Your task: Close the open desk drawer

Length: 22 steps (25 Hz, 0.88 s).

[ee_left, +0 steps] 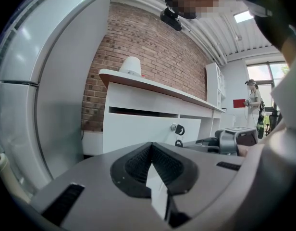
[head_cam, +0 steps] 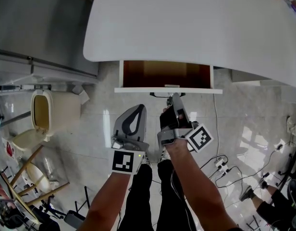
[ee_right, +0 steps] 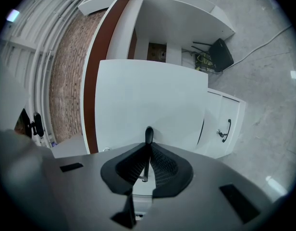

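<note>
The white desk [head_cam: 186, 23] has its drawer pulled out, brown inside [head_cam: 162, 73], with a white front panel [head_cam: 138, 89]. A dark handle [head_cam: 162, 96] sits at the middle of that panel. My right gripper [head_cam: 175, 99] reaches the panel at the handle. In the right gripper view the jaws [ee_right: 148, 146] are shut on the thin dark handle [ee_right: 148, 134], flat against the drawer front [ee_right: 153, 95]. My left gripper [head_cam: 137, 109] hangs a little short of the panel, shut and holding nothing. The left gripper view [ee_left: 150, 146] shows the drawer front [ee_left: 138, 129] ahead.
A beige bin [head_cam: 47, 110] stands on the tiled floor at the left, under a grey cabinet [head_cam: 37, 28]. Wooden frames [head_cam: 28, 167] lean at lower left. Cables and a power strip [head_cam: 220, 162] lie at the right. A cabinet door with a handle [ee_right: 225, 129] is beside the drawer.
</note>
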{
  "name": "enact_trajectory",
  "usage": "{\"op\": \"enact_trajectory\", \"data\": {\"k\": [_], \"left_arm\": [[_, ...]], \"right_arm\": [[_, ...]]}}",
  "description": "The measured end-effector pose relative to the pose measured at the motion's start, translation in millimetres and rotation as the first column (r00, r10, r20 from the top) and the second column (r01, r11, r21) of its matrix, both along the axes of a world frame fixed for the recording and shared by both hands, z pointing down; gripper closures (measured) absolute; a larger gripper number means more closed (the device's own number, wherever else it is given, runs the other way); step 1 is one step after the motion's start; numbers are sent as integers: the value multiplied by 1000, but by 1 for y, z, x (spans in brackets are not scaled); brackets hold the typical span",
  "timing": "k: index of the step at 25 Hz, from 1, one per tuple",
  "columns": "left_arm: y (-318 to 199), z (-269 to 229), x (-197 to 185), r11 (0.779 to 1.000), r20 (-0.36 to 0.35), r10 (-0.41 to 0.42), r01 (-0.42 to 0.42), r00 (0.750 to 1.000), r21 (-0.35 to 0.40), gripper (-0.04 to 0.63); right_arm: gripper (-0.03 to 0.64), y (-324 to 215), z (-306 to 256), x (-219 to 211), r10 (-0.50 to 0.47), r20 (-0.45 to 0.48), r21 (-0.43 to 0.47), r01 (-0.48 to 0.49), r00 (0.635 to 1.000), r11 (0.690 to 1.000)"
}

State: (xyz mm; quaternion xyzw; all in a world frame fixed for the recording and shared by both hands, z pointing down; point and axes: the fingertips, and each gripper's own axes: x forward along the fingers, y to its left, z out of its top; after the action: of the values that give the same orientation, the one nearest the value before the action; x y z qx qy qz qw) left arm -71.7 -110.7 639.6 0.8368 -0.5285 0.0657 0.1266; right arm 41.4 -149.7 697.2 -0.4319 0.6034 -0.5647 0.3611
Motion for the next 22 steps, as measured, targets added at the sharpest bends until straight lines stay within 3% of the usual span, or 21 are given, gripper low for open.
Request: {"op": "enact_trajectory", "data": {"k": [22], "left_arm": [[6,-2,-12,1000,9,-13,13,1000,-8,588]], "right_arm": [[572,-38,-9,-6,15,9,-12,-15,1000,1000]]}}
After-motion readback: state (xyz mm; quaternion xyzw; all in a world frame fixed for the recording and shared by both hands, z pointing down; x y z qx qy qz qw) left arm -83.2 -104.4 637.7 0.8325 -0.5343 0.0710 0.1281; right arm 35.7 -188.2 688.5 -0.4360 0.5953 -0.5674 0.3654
